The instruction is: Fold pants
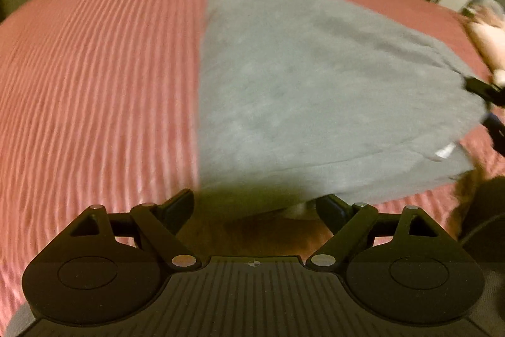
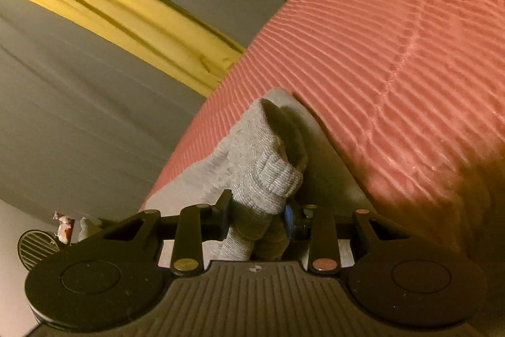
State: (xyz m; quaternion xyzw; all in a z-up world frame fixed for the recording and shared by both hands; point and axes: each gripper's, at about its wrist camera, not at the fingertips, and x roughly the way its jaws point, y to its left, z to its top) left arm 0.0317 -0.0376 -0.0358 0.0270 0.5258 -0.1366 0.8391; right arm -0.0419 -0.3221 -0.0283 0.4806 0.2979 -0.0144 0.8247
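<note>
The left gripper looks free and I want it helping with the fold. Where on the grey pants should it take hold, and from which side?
Probably the near hem of the grey pants, the edge hanging just ahead of the open left gripper. It is lifted off the red bedspread, so coming straight forward lets one finger pass under it. The right gripper already clamps another corner.

- The pants (image 1: 300,90) are lying on the bed (image 1: 94,84), right of its middle.
- The right gripper (image 2: 257,210) is pinching the pants by the bed's right edge.
</note>
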